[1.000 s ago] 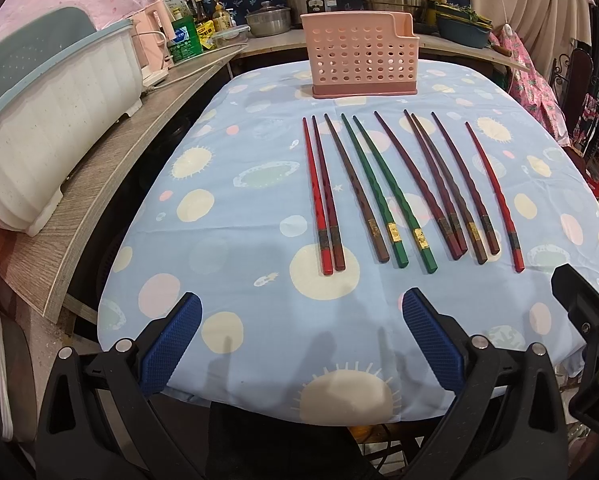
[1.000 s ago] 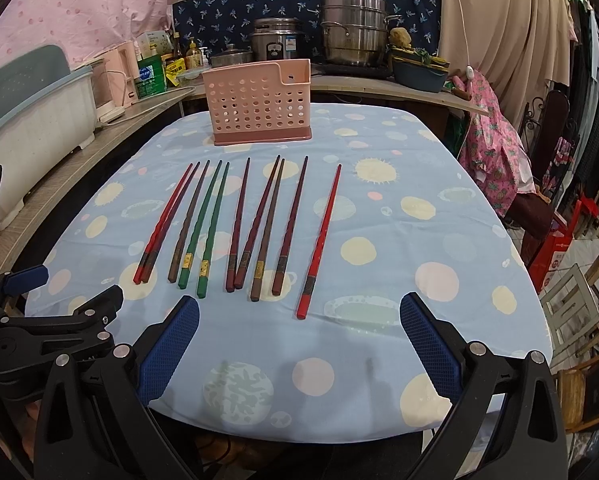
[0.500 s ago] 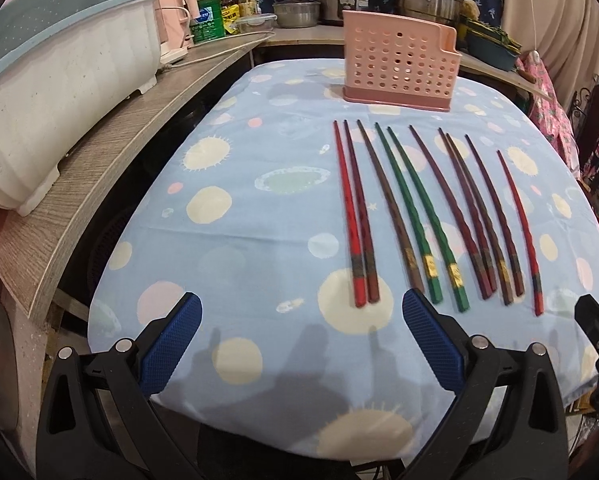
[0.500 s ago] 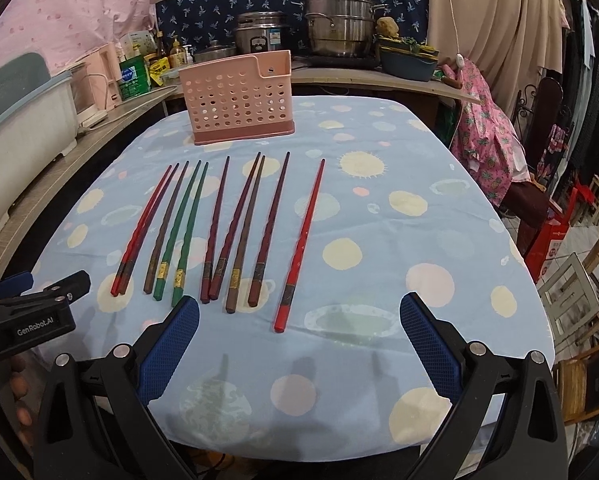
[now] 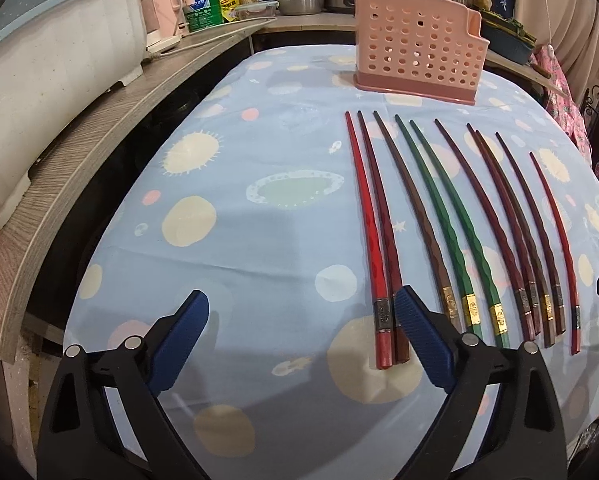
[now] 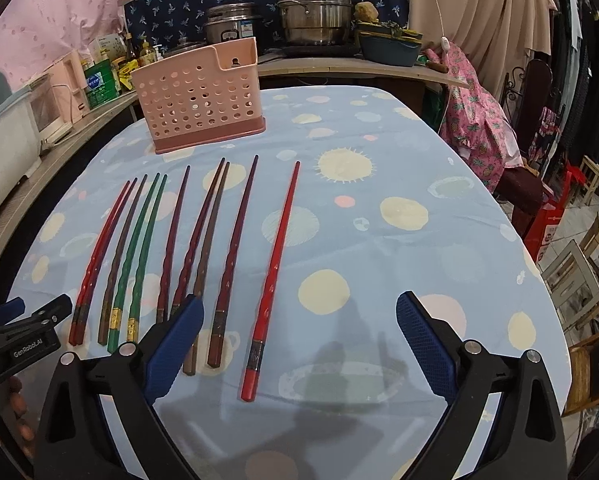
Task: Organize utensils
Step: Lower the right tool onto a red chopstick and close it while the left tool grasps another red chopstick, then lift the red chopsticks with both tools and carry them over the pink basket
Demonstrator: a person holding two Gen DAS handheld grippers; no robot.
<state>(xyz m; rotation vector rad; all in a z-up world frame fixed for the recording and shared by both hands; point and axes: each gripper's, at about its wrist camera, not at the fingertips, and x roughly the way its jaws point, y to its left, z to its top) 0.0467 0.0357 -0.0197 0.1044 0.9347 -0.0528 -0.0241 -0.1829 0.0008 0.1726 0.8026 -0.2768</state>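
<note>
Chopsticks lie in a row on the tablecloth, thick ends toward the cameras, tips pointing at the holder. Nearest us, the left gripper hangs low over the cloth with its jaws spread wide and nothing between them; its right pad sits just at the butt ends of the leftmost pair, a red stick and a dark one pressed side by side. Over on the other side, the right gripper is spread wide too, gripping nothing, and the lone red chopstick at the right end of the row has its butt lying between the two pads. The right gripper's left pad covers the near ends of a couple of brown sticks.

Moving up the row in the left view: after the red-and-dark pair comes a brown stick, then two green ones with gold bands, then several maroon and brown ones close together, then that single red one out at the edge.

Beyond the tips, well apart from them, the pink holder stands upright on the cloth, its wall full of round holes. Behind it, steel pots sit on the back counter.
</note>
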